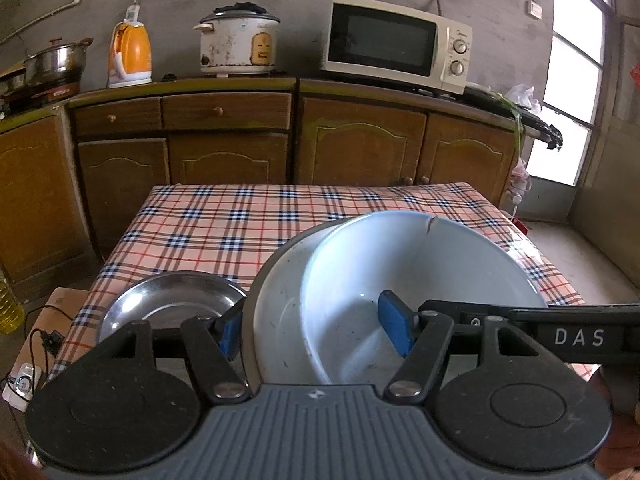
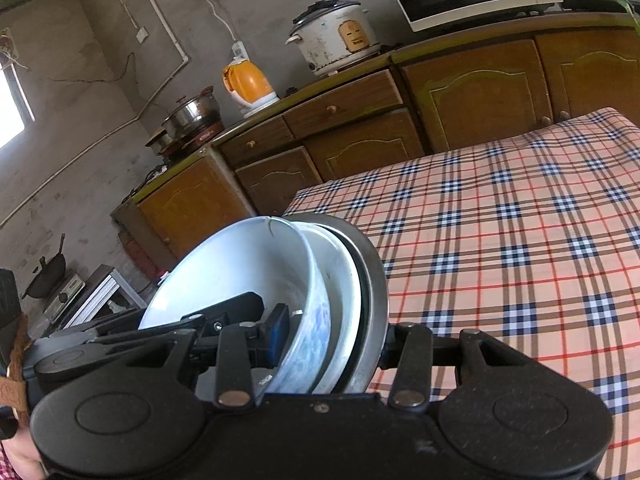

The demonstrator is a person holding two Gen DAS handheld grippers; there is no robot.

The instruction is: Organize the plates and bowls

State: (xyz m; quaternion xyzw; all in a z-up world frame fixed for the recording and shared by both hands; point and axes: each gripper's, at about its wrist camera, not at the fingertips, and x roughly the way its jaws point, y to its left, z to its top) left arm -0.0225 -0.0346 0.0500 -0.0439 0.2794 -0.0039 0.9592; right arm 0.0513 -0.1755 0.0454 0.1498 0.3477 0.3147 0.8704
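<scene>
Three nested bowls form one stack: a pale blue bowl [image 1: 420, 272] with a cracked rim sits inside a white bowl [image 1: 280, 320], which sits inside a steel bowl [image 2: 374, 280]. The stack hangs tilted over the near edge of the checked table [image 1: 240, 228]. My left gripper [image 1: 312, 330] is shut on the stack's wall, with one blue pad outside the steel bowl and the other inside the pale blue bowl. My right gripper [image 2: 332, 338] clamps the same stack from the other side. A steel plate [image 1: 172, 300] lies on the table to the left.
Wooden cabinets [image 1: 224, 128] line the back wall and carry a microwave [image 1: 396, 44], a rice cooker [image 1: 238, 42], an orange kettle [image 1: 130, 54] and a steel pot [image 1: 56, 60]. A yellow bottle [image 1: 6, 308] and cables are on the floor to the left.
</scene>
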